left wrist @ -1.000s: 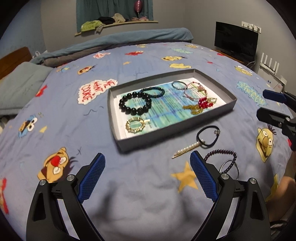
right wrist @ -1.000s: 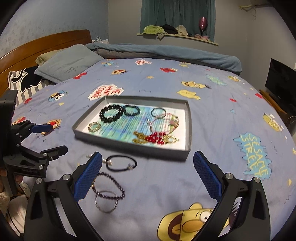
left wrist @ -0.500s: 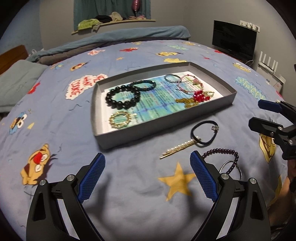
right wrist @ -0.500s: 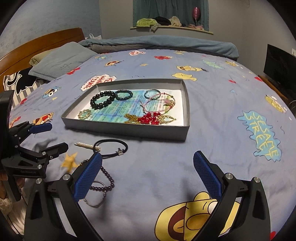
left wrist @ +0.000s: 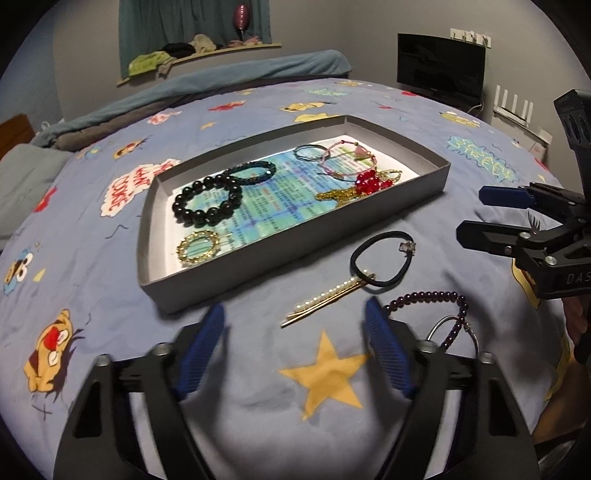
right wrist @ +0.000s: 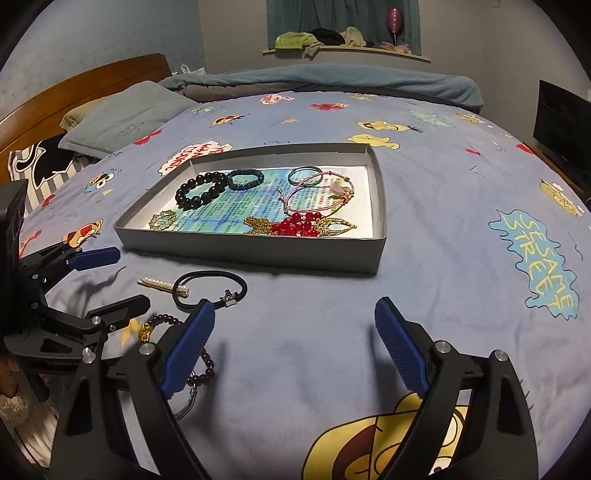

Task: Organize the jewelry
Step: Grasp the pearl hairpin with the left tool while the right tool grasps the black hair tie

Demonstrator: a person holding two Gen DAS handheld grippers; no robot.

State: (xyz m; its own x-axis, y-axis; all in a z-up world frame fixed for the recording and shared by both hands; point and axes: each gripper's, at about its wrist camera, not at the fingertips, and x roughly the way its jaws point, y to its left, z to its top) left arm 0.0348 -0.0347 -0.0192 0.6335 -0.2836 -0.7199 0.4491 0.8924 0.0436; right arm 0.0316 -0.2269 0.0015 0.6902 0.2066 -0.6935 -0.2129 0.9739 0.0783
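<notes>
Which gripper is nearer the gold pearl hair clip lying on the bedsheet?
Left. The left gripper hovers open just short of the gold pearl hair clip; the right gripper sits off to its right.

A bed (right wrist: 424, 258) fills the room, spread with a blue cartoon-printed sheet (left wrist: 110, 295) lettered "SESAME STREET". Ahead of the grippers, at its far edge, lies a rolled blue-grey duvet (right wrist: 332, 79). A wooden headboard (right wrist: 74, 88) and grey pillow (right wrist: 125, 114) sit far left of the right gripper. Grey walls (left wrist: 332, 26) carry a curved shelf (right wrist: 347, 50) piled with clothes below teal curtains (left wrist: 192, 22). A dark television (left wrist: 441, 61) stands far right. The light is dim.
</notes>
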